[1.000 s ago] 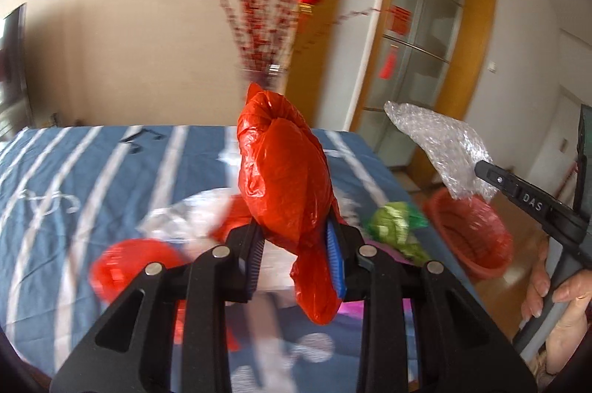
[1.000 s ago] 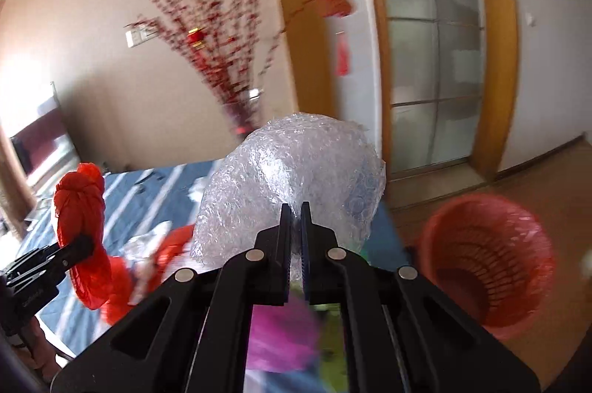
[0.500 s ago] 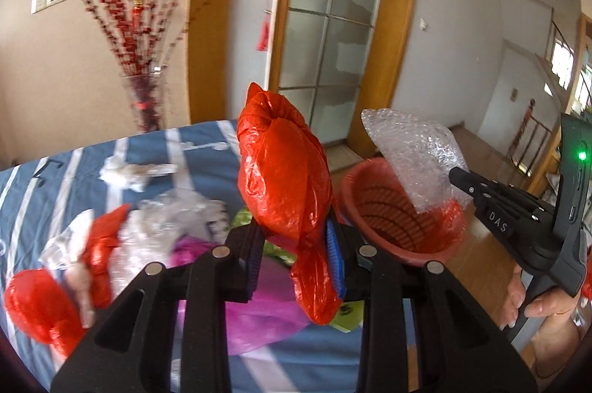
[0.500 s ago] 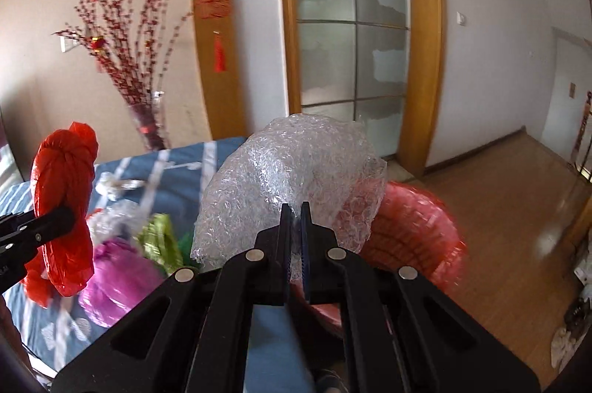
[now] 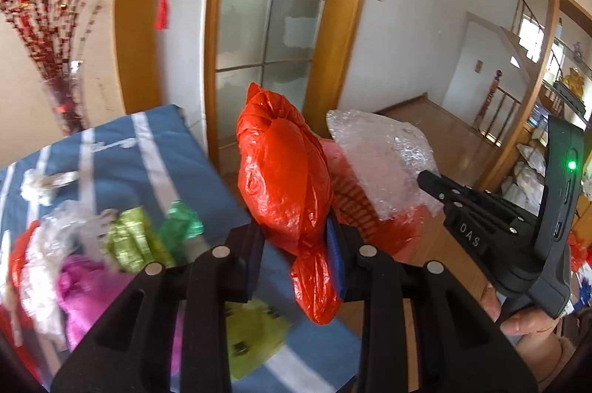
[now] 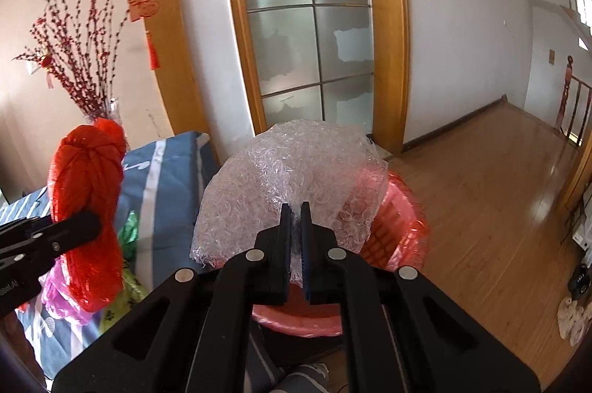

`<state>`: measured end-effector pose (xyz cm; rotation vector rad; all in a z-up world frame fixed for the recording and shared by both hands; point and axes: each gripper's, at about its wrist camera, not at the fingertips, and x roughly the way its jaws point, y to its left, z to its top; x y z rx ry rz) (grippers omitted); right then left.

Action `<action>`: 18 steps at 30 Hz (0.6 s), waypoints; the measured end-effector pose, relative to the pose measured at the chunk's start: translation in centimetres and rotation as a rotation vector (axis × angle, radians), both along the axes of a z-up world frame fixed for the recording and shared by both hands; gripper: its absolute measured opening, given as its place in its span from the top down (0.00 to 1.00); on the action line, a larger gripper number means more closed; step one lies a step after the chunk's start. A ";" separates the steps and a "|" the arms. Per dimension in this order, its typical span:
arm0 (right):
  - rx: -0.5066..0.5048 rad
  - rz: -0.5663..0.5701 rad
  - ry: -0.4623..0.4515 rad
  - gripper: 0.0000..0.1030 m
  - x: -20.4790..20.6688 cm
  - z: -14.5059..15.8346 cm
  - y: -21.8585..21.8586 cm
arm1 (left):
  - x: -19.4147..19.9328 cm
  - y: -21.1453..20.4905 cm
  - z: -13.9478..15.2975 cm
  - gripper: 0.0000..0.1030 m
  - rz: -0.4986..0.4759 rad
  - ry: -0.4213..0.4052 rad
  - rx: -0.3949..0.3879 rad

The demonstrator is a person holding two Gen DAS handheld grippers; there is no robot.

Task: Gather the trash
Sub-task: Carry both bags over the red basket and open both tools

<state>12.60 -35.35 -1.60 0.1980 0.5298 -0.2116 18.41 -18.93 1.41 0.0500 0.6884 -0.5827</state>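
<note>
Frosted glass door, red-berry branches in vase, wooden floor, blue striped cloth.

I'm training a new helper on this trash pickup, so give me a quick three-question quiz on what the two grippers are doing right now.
1. True or false: the left gripper is empty.
2. What does the right gripper pinch: A) crumpled clear bubble wrap, B) a bottle?
3. What lies just beyond both loads?

Key: 1. False, it clamps a knotted red plastic bag. 2. A. 3. The round red plastic basket on the wooden floor.
</note>
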 end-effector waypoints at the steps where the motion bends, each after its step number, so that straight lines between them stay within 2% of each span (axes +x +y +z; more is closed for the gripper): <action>1: 0.003 -0.005 0.002 0.95 0.0 -0.2 -0.4 | 0.4 -0.8 -0.4 0.70 -0.011 0.008 0.003; 12: 0.042 -0.032 0.018 0.95 1.4 -1.5 -3.2 | 3.4 -6.3 -3.4 0.70 -0.077 0.070 0.036; 18: 0.077 -0.040 0.025 0.95 2.3 -2.1 -4.3 | 4.9 -7.3 -4.7 0.70 -0.076 0.106 0.036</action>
